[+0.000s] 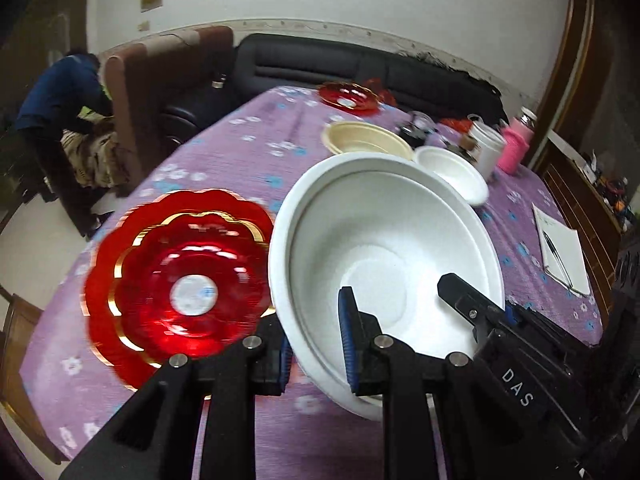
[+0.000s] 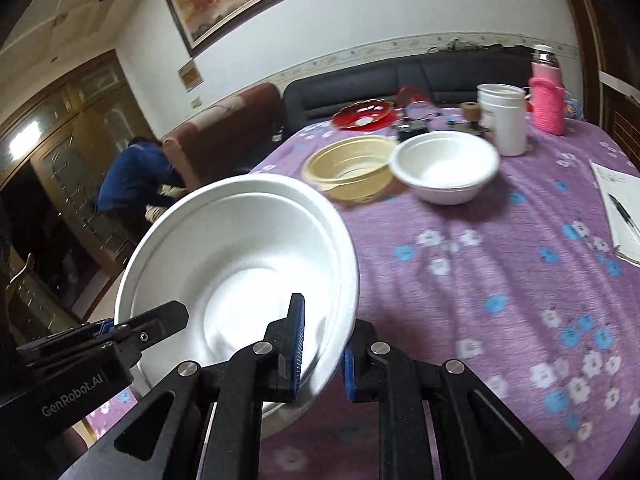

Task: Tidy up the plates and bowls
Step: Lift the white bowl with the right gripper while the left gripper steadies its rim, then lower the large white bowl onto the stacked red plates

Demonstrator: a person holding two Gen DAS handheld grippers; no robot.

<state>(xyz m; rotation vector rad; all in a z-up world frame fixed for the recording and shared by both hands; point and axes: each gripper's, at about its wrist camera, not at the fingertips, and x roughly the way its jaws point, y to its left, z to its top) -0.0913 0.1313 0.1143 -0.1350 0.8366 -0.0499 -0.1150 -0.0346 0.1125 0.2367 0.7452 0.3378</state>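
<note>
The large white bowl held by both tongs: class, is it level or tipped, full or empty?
Tipped and empty. The large white bowl faces its bare inside toward both cameras, with its rim pinched by the left tongs and the right tongs.

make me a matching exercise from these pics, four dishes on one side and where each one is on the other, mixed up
Things:
1. large white bowl
2. near red plate
3. cream bowl
4. small white bowl

Places:
A. on the purple cloth, just left of the held bowl in the left wrist view
B. on the cloth beside the white cup
C. lifted and tilted, rim pinched by both the left gripper and the right gripper
D. on the cloth, between the far red plate and the small white bowl

Pairs: 1-C, 2-A, 3-D, 4-B
</note>
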